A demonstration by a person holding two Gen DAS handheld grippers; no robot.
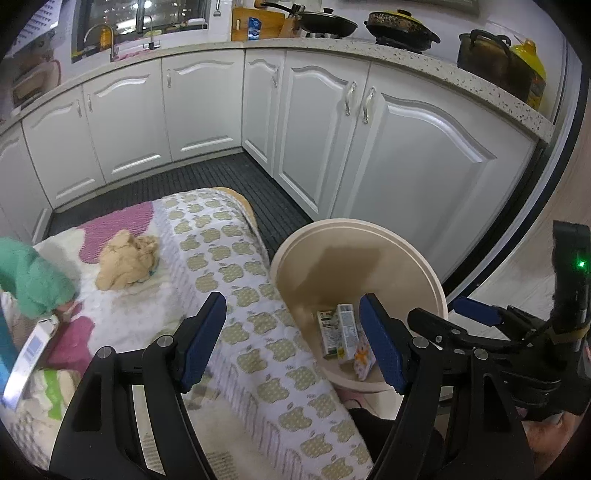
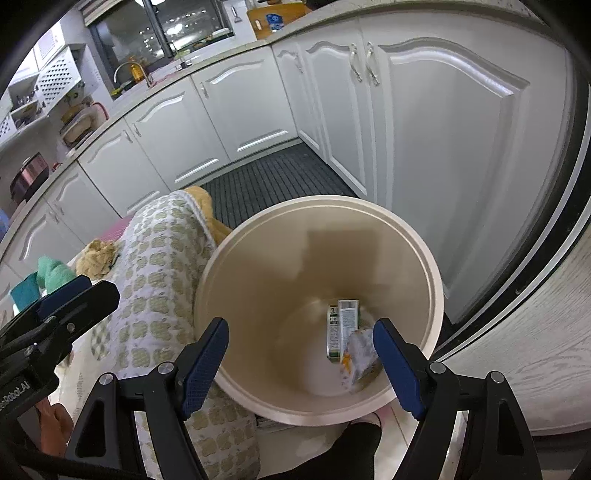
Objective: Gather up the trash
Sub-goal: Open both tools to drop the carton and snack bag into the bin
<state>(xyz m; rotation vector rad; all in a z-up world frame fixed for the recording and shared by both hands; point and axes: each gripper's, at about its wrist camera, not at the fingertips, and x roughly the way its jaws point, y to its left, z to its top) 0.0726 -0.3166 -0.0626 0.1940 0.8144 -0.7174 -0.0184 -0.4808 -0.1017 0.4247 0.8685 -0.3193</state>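
- Trash lies at the bottom of the beige bin (image 2: 258, 266): a green-white carton (image 2: 341, 326) and a crumpled wrapper (image 2: 360, 354) just beside it, touching.
- Right wrist view looks almost straight down into the bin, so its whole rim and floor are seen; the left wrist view shows the bin (image 1: 354, 258) from the side, with the carton (image 1: 338, 328) and wrapper (image 1: 364, 360) partly behind a blue pad.
- Right tongs (image 2: 301, 363) stand open over the bin with nothing between the pads.
- Left tongs (image 1: 291, 339) are open too and empty, above the edge of the cloth (image 1: 221, 266) with the apple pattern, just beside the bin.
- Only the left view shows well a crumpled beige paper (image 1: 125, 260) on the cloth, a green sleeve (image 1: 33, 280) at the left edge, and a flat box with a barcode (image 1: 31, 350) under it.
- Only the left view shows pans (image 1: 325, 22) on the kitchen tabletop (image 1: 443, 66).
- Right view shows the sink tap (image 2: 129, 72) and a dark foot (image 2: 358, 443) below the bin.
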